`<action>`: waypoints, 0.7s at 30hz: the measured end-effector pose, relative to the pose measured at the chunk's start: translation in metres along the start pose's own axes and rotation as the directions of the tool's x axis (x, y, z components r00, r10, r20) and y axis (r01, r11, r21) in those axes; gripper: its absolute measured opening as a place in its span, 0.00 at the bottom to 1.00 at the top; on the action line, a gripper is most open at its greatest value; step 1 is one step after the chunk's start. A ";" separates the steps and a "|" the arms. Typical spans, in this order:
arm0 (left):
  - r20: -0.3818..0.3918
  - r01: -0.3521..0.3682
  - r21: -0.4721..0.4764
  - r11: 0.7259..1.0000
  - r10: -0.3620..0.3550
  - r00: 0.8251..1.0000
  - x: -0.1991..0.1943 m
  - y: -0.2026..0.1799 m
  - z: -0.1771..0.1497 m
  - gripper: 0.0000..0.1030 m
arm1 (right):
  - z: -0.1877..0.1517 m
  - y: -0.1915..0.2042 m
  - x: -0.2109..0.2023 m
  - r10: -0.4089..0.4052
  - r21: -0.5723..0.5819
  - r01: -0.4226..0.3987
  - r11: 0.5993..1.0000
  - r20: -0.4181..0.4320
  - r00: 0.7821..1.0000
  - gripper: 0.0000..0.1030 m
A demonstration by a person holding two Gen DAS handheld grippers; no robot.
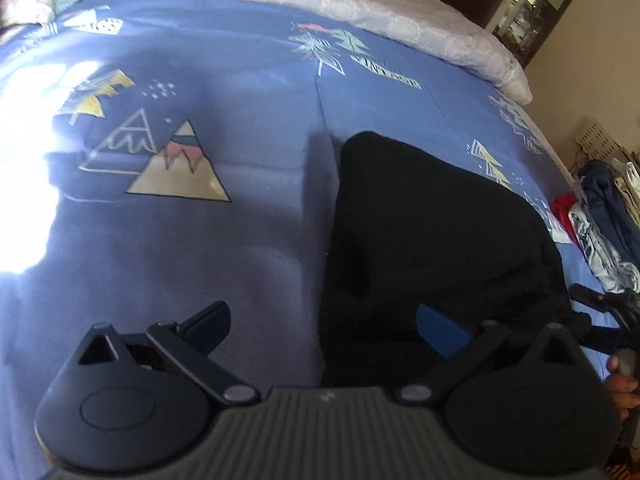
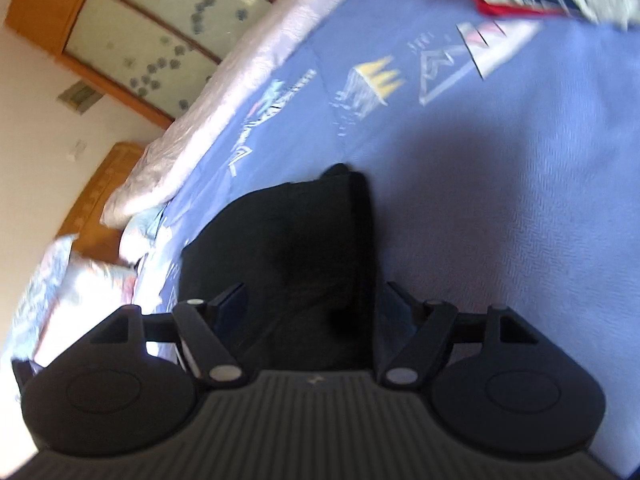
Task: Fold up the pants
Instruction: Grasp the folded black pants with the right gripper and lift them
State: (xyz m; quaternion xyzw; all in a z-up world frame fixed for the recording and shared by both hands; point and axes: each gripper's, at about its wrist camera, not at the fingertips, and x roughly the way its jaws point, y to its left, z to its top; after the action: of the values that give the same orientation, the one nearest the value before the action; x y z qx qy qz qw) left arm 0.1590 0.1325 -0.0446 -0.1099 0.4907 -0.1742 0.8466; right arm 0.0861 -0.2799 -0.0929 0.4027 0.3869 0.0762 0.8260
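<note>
The black pants (image 1: 436,248) are lying bunched in a compact heap on the blue bed sheet (image 1: 248,264), right of centre. The left gripper (image 1: 324,326) is hovering with fingers spread wide, holding nothing. The right gripper (image 2: 310,306) is straddling the cloth; whether it is pinching is unclear. Better to grasp an edge squarely, lifting evenly to keep layers aligned.

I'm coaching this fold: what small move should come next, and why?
Probably ease both grippers closed on the pants. The left gripper and right gripper are both open, with the near edge of the black cloth between their fingers, ungripped.
</note>
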 end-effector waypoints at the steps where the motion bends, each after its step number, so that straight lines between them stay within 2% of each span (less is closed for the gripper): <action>1: -0.036 0.027 -0.028 0.999 -0.028 0.999 0.015 0.003 0.002 0.99 | 0.001 -0.004 0.010 0.007 0.010 -0.007 1.000 -0.011 1.000 0.74; 2: -0.068 0.058 -0.058 0.997 -0.062 0.996 0.029 0.005 0.002 0.98 | 0.001 -0.001 0.014 0.021 0.008 -0.021 1.000 0.005 1.000 0.74; 3: -0.037 0.051 -0.042 0.998 -0.053 0.998 0.035 0.002 0.001 0.98 | 0.002 0.006 0.022 0.033 0.003 -0.033 0.999 -0.011 0.999 0.74; 4: -0.008 0.047 0.010 0.999 -0.047 0.999 0.038 -0.008 0.001 0.94 | 0.002 0.016 0.032 0.022 -0.028 -0.023 0.999 -0.042 0.999 0.65; 5: -0.004 0.052 0.048 0.997 -0.052 0.999 0.040 -0.017 0.001 0.65 | -0.001 0.030 0.042 -0.013 -0.080 0.008 0.997 -0.062 0.998 0.60; 6: -0.019 0.104 0.053 0.993 -0.104 0.994 0.040 -0.023 0.003 0.35 | 0.000 0.044 0.049 -0.047 -0.138 0.037 0.990 -0.075 0.996 0.49; 7: -0.002 0.101 0.046 0.994 -0.101 0.995 0.034 -0.028 0.008 0.32 | 0.003 0.055 0.054 -0.052 -0.152 0.038 0.988 -0.089 0.995 0.39; 8: 0.026 0.095 0.066 0.993 -0.097 0.995 0.026 -0.030 0.015 0.18 | 0.007 0.069 0.055 -0.026 -0.158 0.012 0.987 -0.086 0.996 0.37; 9: 0.062 0.121 0.069 0.990 -0.125 0.990 0.013 -0.028 0.024 0.16 | 0.013 0.088 0.054 0.015 -0.188 -0.029 0.982 -0.078 0.997 0.35; 11: 0.161 0.191 0.045 0.981 -0.195 0.967 -0.021 -0.016 0.051 0.14 | 0.026 0.138 0.057 0.077 -0.305 -0.096 0.948 -0.073 0.994 0.34; 12: 0.219 0.173 0.053 0.983 -0.181 0.959 -0.039 -0.011 0.066 0.14 | 0.033 0.169 0.063 0.107 -0.382 -0.124 0.916 -0.066 0.992 0.34; 14: 0.377 0.061 0.093 0.994 -0.092 0.922 -0.082 0.000 0.098 0.14 | 0.047 0.223 0.077 0.188 -0.464 -0.190 0.865 -0.051 0.981 0.34; 16: 0.501 -0.024 0.086 0.996 -0.023 0.865 -0.123 0.020 0.129 0.14 | 0.067 0.272 0.101 0.296 -0.497 -0.271 0.824 -0.030 0.955 0.34; 18: 0.564 -0.072 0.042 0.997 0.036 0.825 -0.150 0.048 0.155 0.15 | 0.083 0.312 0.134 0.360 -0.514 -0.311 0.799 -0.004 0.933 0.34; 20: 0.580 -0.142 -0.021 0.990 0.128 0.804 -0.160 0.081 0.177 0.17 | 0.095 0.342 0.180 0.397 -0.478 -0.352 0.804 -0.010 0.918 0.34; 21: 0.574 -0.186 -0.062 0.981 0.188 0.797 -0.157 0.099 0.185 0.22 | 0.099 0.352 0.205 0.403 -0.445 -0.369 0.816 -0.020 0.915 0.35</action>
State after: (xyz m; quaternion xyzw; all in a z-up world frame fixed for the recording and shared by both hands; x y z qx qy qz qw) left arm 0.2665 0.2891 0.1359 -0.1097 0.2197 -0.0475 0.9682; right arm 0.3619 -0.0161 0.0808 0.2782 0.2384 0.3120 0.8766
